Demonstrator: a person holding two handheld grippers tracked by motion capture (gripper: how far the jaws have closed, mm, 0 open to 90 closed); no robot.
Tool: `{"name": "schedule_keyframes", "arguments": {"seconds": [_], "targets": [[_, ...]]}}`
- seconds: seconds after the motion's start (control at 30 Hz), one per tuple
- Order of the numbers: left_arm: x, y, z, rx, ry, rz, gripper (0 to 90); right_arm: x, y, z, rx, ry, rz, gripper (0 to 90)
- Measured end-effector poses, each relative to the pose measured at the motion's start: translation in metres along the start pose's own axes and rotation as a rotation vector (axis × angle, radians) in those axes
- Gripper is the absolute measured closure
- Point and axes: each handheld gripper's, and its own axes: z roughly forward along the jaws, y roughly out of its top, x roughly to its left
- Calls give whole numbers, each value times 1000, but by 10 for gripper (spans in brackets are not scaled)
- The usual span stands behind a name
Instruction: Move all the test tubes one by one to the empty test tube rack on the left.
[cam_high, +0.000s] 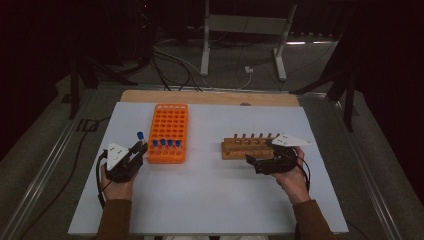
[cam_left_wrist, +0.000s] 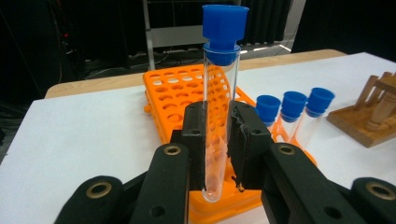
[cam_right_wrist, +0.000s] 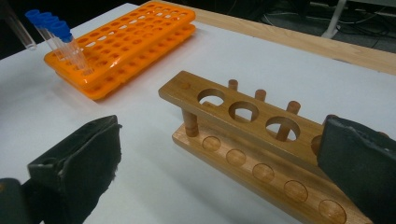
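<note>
Evidently the carry is under way: the left gripper has its black pads pinched on a clear glass tube with a blue plastic cap, held upright just off the near left corner of the orange plastic rack, where more blue-capped tubes stand along the near row. The right gripper hangs with jaws wide apart and nothing between them, beside the near end of the wooden rack. Next, I judge, the tube must travel to one of its smooth round holes and go in plumb.
</note>
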Motion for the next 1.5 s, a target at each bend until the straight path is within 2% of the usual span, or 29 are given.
{"name": "schedule_keyframes", "arguments": {"seconds": [0.27, 0.37, 0.53, 0.73, 0.93, 1.2, 1.5], "targets": [[2, -1, 11, 4, 3, -12, 783, -1, -1, -1, -6, 0, 3, 0], [2, -2, 15, 10, 13, -5, 783, -2, -2, -1, -11, -1, 15, 0], [0, -4, 22, 18, -2, -6, 783, -1, -4, 0, -15, 0, 20, 0], [-1, -8, 28, 52, 6, 3, 782, -3, -7, -1, -14, 1, 21, 0], [1, -21, 31, 113, 5, 7, 783, -6, -12, -5, -8, -8, 27, 0], [-1, -27, 36, 191, -1, 47, 785, -8, -16, -6, 1, -10, 23, 0], [-1, -29, 35, 186, 0, 42, 786, -7, -20, -7, 14, -28, 0, 0]]}}
